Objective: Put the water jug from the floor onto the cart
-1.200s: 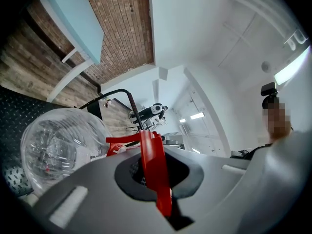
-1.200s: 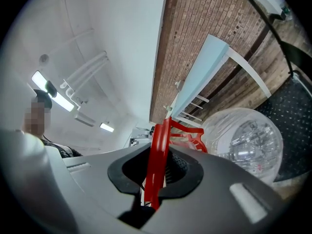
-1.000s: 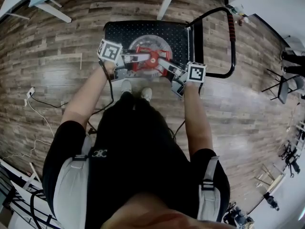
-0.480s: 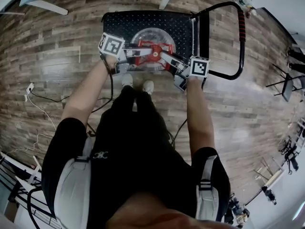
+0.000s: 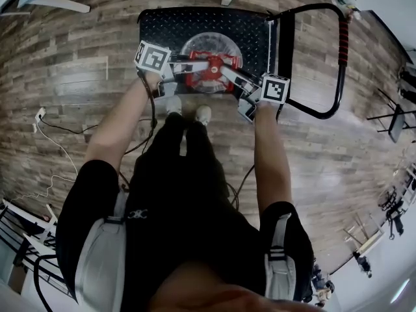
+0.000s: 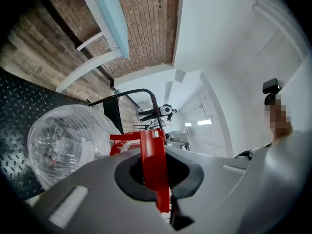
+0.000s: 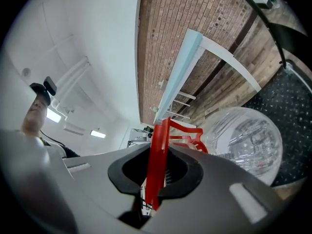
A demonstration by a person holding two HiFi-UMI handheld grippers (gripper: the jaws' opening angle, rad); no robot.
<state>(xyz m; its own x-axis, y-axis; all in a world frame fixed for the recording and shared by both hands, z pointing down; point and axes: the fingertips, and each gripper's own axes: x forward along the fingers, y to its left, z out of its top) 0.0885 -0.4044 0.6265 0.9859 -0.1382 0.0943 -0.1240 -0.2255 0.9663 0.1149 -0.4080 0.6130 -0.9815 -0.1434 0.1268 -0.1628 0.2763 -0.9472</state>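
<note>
With jaws clenched, the left gripper (image 6: 154, 167) and right gripper (image 7: 157, 169) grip the thin red plastic handle (image 5: 209, 69) of the clear round water jug (image 5: 212, 47) over the black studded cart platform (image 5: 162, 30); uneven release could tilt it and roll it off.

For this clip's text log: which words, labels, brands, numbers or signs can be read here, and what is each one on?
No readable text in any view.
On the left marker cube and right marker cube: black-and-white square codes, no letters or digits.
On the person's back, a white emblem: too small to read.
On the water jug: no label or print shows.
</note>
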